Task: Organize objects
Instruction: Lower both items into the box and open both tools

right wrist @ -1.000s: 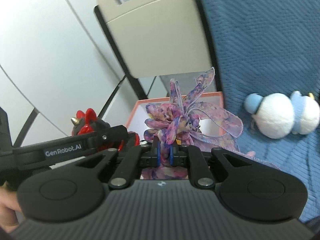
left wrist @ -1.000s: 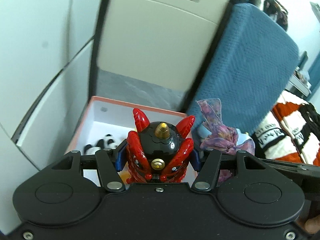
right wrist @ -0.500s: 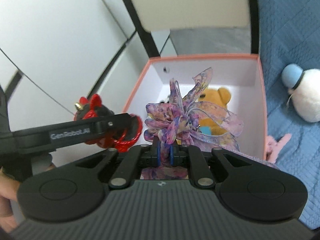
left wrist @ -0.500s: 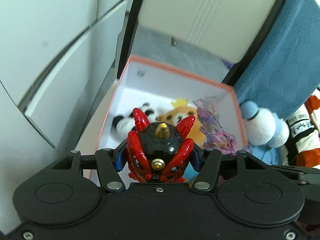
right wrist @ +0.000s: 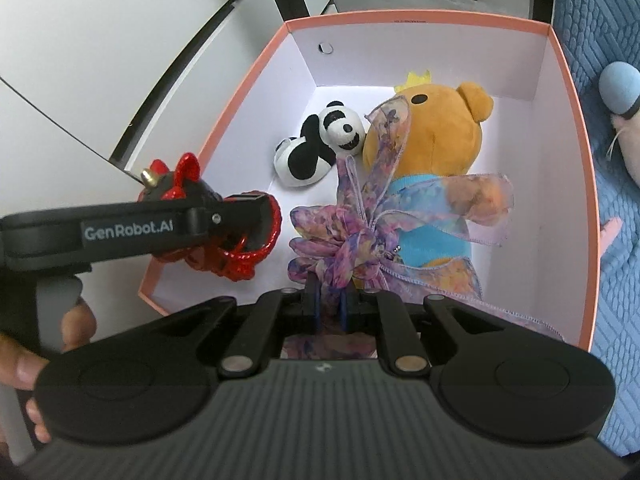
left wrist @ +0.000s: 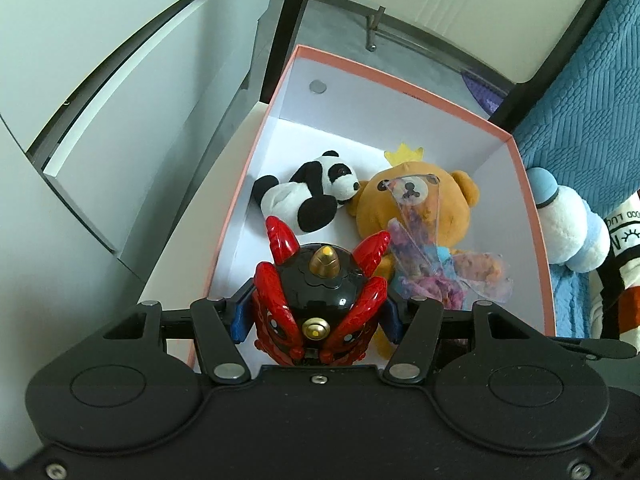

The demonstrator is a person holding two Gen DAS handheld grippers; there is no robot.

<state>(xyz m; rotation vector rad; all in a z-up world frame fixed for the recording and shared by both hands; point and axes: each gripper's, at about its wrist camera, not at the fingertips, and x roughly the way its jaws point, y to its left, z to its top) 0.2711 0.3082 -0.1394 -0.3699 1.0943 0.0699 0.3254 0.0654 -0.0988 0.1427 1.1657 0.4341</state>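
Observation:
My left gripper (left wrist: 316,316) is shut on a red and black horned toy (left wrist: 320,300) and holds it above the near left corner of a pink-rimmed white box (left wrist: 400,88). My right gripper (right wrist: 330,300) is shut on a purple floral ribbon bow (right wrist: 360,236) above the near side of the box (right wrist: 576,128). A panda plush (left wrist: 308,196) and an orange bear plush (left wrist: 416,208) lie inside; both show in the right wrist view, panda (right wrist: 316,144) and bear (right wrist: 436,140). The left gripper with the toy (right wrist: 188,196) shows at the left there.
A blue quilted cover (left wrist: 588,92) lies right of the box, with a white and blue plush (left wrist: 568,224) on it, seen also in the right wrist view (right wrist: 624,120). White cabinet panels (left wrist: 100,80) stand left. Grey floor and a chair leg (left wrist: 372,32) lie beyond.
Both grippers have tilted down and moved forward over the box, so its inside with the panda and bear now fills the views. Both grips stay unchanged.

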